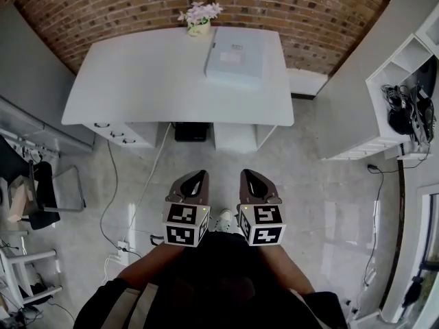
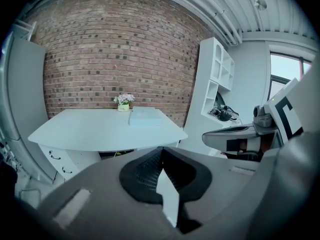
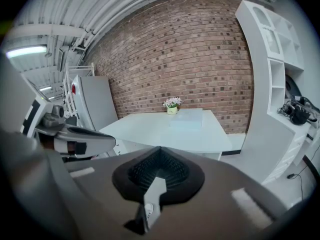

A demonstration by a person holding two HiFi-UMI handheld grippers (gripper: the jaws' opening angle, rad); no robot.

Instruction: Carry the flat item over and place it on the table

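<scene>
Fingers together on left gripper (image 1: 196, 177) and right gripper (image 1: 253, 177), flat box (image 1: 236, 66) on table (image 1: 144, 81), label (image 1: 229, 56) unreadable

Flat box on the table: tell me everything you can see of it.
The flat box is a low, pale, whitish rectangle with a faint, lighter rectangular patch on its top. The material can't be told; it may be card. It looks closed and intact. It lies flat on the far right part of the white table, its long sides running front to back, close to the right edge. Only the tabletop touches it. The small flower pot stands near its far left corner, seemingly apart.
</scene>
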